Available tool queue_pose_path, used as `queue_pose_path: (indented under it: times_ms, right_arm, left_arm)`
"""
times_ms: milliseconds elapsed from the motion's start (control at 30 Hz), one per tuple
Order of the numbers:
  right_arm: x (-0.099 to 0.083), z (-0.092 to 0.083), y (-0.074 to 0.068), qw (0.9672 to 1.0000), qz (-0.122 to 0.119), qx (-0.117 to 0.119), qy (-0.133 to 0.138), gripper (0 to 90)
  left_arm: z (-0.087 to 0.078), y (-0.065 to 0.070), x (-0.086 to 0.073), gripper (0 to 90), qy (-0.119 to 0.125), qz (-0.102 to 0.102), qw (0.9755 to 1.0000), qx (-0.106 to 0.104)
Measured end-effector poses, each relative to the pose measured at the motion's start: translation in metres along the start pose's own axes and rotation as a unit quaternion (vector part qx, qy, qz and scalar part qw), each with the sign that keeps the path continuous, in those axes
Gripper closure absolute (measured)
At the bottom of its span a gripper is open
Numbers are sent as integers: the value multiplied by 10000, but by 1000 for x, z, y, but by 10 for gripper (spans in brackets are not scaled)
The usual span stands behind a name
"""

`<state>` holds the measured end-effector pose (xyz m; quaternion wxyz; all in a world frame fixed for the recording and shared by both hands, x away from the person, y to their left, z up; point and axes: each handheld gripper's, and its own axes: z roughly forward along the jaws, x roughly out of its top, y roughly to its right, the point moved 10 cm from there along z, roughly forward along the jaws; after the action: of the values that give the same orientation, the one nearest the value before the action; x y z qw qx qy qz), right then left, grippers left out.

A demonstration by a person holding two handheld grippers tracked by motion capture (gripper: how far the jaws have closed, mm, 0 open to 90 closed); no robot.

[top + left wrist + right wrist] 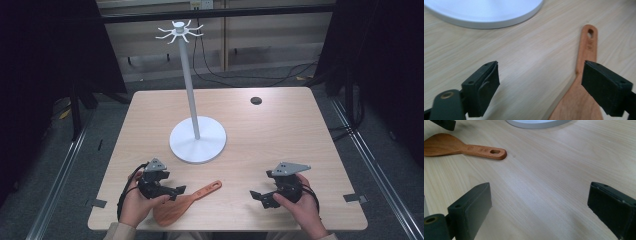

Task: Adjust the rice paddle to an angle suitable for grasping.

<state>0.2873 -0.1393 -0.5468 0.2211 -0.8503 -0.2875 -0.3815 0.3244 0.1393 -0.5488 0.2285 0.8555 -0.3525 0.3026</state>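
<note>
You are holding your left hand-held gripper (pixel 176 191) wide open by the wooden spatula (pixel 182 204), lying at the bottom middle of the counter (pixel 280 130). Your right hand-held gripper (pixel 256 197) is hanging released too.

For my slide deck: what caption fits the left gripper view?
Open left claw over a wooden table, a wooden spatula by one jaw, a white stand base beyond.

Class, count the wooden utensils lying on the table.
1. A wooden spatula lies near the front edge, beside the left gripper, with its handle toward the right gripper.
</note>
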Motion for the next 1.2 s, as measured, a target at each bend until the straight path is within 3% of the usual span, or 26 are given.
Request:
queue_pose_path:
  times_ms: [100, 167, 200, 233, 267, 300, 333, 367, 400, 433, 667, 733, 800, 833, 1000, 1067, 1100, 1200]
  right_arm:
    - [-1, -2, 2, 10000, 15, -41, 13, 52]
    - [-1, -3, 1, 10000, 22, -42, 15, 52]
    - [-1, -3, 1, 10000, 22, -42, 15, 52]
    - [-1, -3, 1, 10000, 13, -43, 15, 52]
    - [-1, -3, 1, 10000, 13, -43, 15, 52]
    - [-2, -3, 1, 10000, 31, -43, 8, 52]
    - [-2, -3, 1, 10000, 31, -43, 8, 52]
    - [-2, -3, 1, 10000, 44, -34, -1, 52]
    - [-2, -3, 1, 10000, 44, -34, -1, 52]
    - [-2, -2, 0, 10000, 20, -32, 2, 52]
    - [0, 0, -1, 10000, 6, -13, 3, 52]
    - [0, 0, -1, 10000, -1, -4, -9, 52]
    - [0, 0, -1, 10000, -6, -1, -7, 52]
    - [0, 0, -1, 10000, 1, -8, 0, 52]
    - [0, -1, 0, 10000, 1, -31, 9, 52]
    - [0, -1, 0, 10000, -7, -15, 11, 52]
    - [0, -1, 0, 10000, 1, -14, 8, 52]
    - [0, -1, -1, 10000, 0, -14, 4, 52]
  left_arm:
    - [3, 15, 3, 212, -3, 154, 9995, -275]
    - [3, 31, 5, 325, -43, 327, 9978, -569]
    - [3, 31, 5, 398, -43, 327, 9978, -569]
    - [1, 42, 5, 458, -109, 385, 9965, -729]
    - [1, 42, 5, 496, -109, 385, 9965, -729]
    - [0, 51, 5, 536, -133, 407, 9952, -877]
    - [0, 51, 5, 596, -133, 407, 9952, -877]
    - [1, 57, 0, 647, -301, 478, 9944, -891]
    - [1, 57, 0, 664, -301, 478, 9944, -891]
    - [4, 59, -3, 677, -409, 618, 9933, -892]
    - [11, 65, -4, 789, -479, 660, 9923, -932]
    - [14, 69, -10, 848, -723, 686, 9897, -1028]
    - [15, 71, -11, 877, -761, 667, 9892, -1065]
    - [17, 74, -16, 884, -945, 760, 9867, -1082]
    - [19, 70, -22, 900, -1162, 888, 9843, -990]
    - [18, 67, -23, 900, -1150, 828, 9855, -929]
    - [18, 67, -23, 900, -1083, 661, 9872, -969]
    - [16, 61, -23, 900, -1110, 732, 9868, -923]
